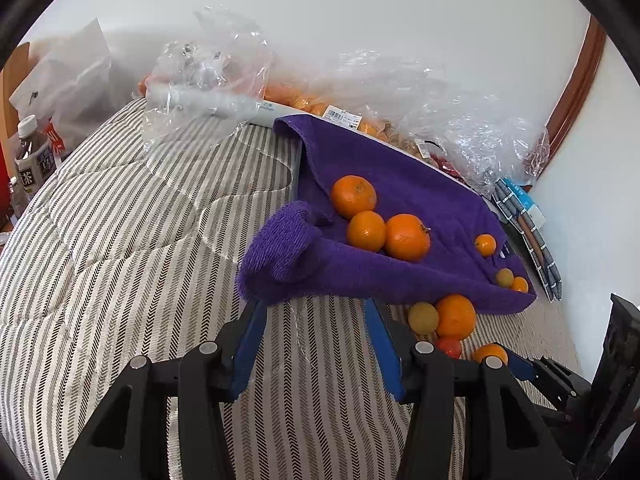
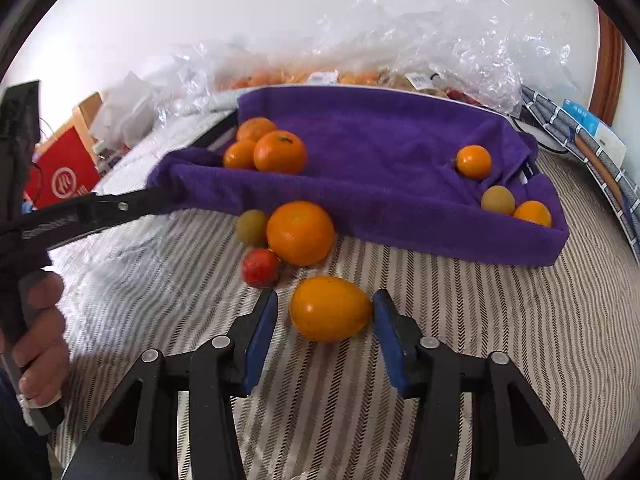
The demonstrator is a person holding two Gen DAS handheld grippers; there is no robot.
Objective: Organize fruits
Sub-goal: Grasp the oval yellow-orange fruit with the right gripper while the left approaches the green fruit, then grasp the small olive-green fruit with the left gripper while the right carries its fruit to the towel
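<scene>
A purple towel (image 2: 380,148) lies over a tray on the striped cloth. Three oranges (image 2: 276,148) sit at its left end; a small orange tomato (image 2: 474,162), a yellowish fruit (image 2: 498,200) and another orange one (image 2: 532,213) sit at its right end. In front lie a big orange (image 2: 301,233), a green-yellow fruit (image 2: 251,227), a red tomato (image 2: 261,267) and an oval orange fruit (image 2: 330,308). My right gripper (image 2: 325,312) is open, its jaws on either side of the oval fruit. My left gripper (image 1: 314,308) is open at the towel's (image 1: 400,200) near left corner.
Crumpled clear plastic bags (image 2: 440,48) with more fruit lie behind the tray. A tea bottle (image 1: 30,156) and white bags (image 1: 72,76) stand at far left. A red box (image 2: 64,176) is left of the cloth. Folded striped cloth (image 2: 576,136) lies at right by the wall.
</scene>
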